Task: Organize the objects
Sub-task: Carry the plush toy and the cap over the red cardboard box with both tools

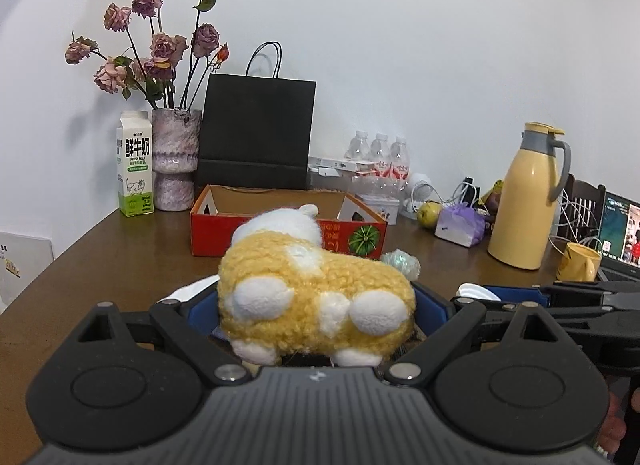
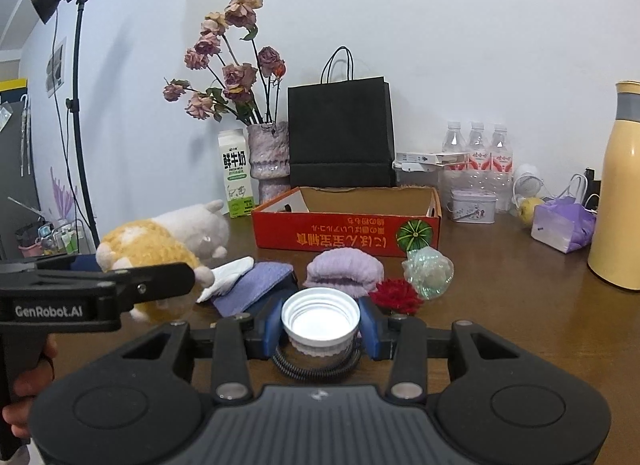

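Plush toy [image 1: 316, 301] clamped in left jaws; white cap [image 2: 321, 315] in right jaws.

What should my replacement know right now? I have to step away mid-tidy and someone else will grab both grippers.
Left gripper: shut on the yellow and white plush toy, lifted off the table.
Right gripper: shut on a white jar lid.
The red cardboard box stands open ahead; its floor is hidden, so nothing shows as packed.
On the table in front of the box: purple cloth, lilac towel, red flower, green wrap ball, white tissue.
Left to do, probably: box the toy and lid, then the rest.
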`<state>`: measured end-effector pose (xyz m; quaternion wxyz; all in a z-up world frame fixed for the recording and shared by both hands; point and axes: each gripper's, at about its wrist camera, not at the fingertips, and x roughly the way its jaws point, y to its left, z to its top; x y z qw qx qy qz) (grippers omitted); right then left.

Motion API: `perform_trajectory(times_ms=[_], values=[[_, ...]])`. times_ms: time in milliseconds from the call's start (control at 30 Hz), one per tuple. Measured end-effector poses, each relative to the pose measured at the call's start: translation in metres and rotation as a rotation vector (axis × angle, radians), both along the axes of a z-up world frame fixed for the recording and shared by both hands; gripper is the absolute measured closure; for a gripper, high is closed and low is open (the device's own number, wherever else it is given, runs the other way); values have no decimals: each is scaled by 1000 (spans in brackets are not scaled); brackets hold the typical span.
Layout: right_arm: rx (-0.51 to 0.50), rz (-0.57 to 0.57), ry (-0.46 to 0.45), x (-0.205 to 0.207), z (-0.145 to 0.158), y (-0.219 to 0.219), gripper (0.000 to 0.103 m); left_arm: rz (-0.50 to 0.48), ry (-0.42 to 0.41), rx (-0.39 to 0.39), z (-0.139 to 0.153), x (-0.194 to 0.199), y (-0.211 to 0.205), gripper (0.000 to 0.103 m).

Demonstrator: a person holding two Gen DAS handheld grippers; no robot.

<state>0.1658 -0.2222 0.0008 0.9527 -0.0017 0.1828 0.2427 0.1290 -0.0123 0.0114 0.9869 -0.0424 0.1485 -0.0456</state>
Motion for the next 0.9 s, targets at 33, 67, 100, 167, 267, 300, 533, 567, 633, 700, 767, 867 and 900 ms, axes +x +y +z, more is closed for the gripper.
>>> perform_trajectory(times_ms=[33,67,100,167,267,300,533,567,633,700,767,867,900], values=[[-1,1,-1,4,1,1,64,1,-1,-1,1,4,0,8],[-2,2,-2,8,2,3,64,-1,-2,-2,2,7,1,8],[-4,3,-2,12,2,4,64,-5,0,-1,2,10,1,8],[-5,6,-4,19,4,7,64,-8,0,5,4,17,2,8],[-6,10,-7,31,7,10,64,-5,-2,7,7,27,3,8],[-6,11,-7,36,8,12,64,-3,-4,7,8,30,4,8],[-3,13,0,64,12,19,64,14,-9,2,15,53,9,8],[-3,12,1,68,12,20,64,16,-9,1,15,56,10,8],[-3,10,2,76,14,22,64,18,-8,-1,17,62,11,8],[-4,9,2,84,15,23,64,20,-7,-2,18,69,13,8],[-5,7,3,92,16,25,64,22,-5,-2,19,76,14,8],[-5,6,4,103,18,28,64,29,-3,-2,21,88,17,8],[-6,5,4,107,19,29,64,31,-3,-2,22,91,18,8]])
